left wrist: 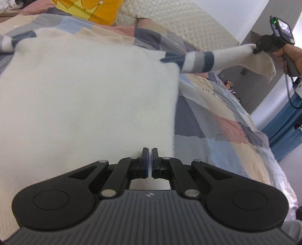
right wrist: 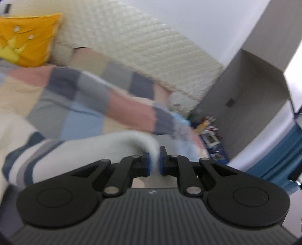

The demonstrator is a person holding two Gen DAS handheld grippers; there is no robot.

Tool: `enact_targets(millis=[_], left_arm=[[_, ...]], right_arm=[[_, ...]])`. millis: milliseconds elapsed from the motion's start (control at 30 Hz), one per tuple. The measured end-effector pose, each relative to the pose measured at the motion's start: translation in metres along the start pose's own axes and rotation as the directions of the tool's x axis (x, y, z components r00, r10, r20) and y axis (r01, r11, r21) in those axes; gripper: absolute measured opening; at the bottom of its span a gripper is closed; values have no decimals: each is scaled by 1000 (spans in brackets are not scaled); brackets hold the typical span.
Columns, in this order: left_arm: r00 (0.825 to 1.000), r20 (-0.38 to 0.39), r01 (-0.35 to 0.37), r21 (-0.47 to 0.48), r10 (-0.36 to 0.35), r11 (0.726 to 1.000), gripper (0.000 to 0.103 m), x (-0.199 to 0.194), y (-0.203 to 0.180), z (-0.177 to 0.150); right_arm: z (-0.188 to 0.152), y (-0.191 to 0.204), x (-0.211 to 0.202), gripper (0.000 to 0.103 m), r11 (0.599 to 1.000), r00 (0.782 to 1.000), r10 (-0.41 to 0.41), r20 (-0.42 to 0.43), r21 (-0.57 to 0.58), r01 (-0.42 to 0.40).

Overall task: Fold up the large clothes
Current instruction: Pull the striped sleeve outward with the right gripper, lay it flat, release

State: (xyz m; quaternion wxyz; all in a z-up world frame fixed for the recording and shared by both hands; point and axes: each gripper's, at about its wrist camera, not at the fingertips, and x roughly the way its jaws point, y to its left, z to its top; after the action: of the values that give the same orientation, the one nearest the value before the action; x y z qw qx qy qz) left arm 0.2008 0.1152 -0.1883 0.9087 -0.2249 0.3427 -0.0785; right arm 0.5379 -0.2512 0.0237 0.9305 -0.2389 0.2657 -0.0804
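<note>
A large cream sweater [left wrist: 85, 90] lies spread on the patchwork bedspread [left wrist: 226, 120]. Its right sleeve [left wrist: 217, 56], with blue and grey stripes, is stretched up and out to the right. My right gripper [left wrist: 255, 49] holds that sleeve's cuff in the air; in the right wrist view the cream cuff [right wrist: 153, 160] is pinched between the blue pads of my right gripper [right wrist: 154, 160]. My left gripper [left wrist: 150, 150] is shut with nothing between its fingers, low over the sweater's near hem. The other striped sleeve [left wrist: 11, 43] lies at the far left.
A yellow cushion [left wrist: 90, 9] and a cream quilted headboard [left wrist: 179, 24] stand at the back of the bed. A grey wall niche [right wrist: 236, 105], small items on the floor [right wrist: 207, 128] and a blue curtain [left wrist: 283, 135] lie to the right. A hand [left wrist: 290, 56] grips the right tool.
</note>
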Motion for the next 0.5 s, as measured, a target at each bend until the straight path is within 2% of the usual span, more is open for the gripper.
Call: enact_targets(millis=[133, 267, 400, 500], left_arm=[[999, -16, 28, -16, -28, 999, 1, -2, 3, -1], [999, -31, 27, -25, -28, 999, 1, -1, 5, -1], [999, -22, 46, -22, -46, 999, 1, 0, 4, -2], [998, -14, 53, -6, -53, 999, 1, 3, 1, 1]], right_arm=[[-11, -23, 34, 13, 999, 998, -43, -43, 14, 43], [-54, -23, 90, 13, 997, 991, -43, -131, 52, 50], [-101, -3, 137, 13, 999, 979, -24, -205, 28, 31], [-132, -1, 165, 13, 996, 968, 15, -252, 92, 8]])
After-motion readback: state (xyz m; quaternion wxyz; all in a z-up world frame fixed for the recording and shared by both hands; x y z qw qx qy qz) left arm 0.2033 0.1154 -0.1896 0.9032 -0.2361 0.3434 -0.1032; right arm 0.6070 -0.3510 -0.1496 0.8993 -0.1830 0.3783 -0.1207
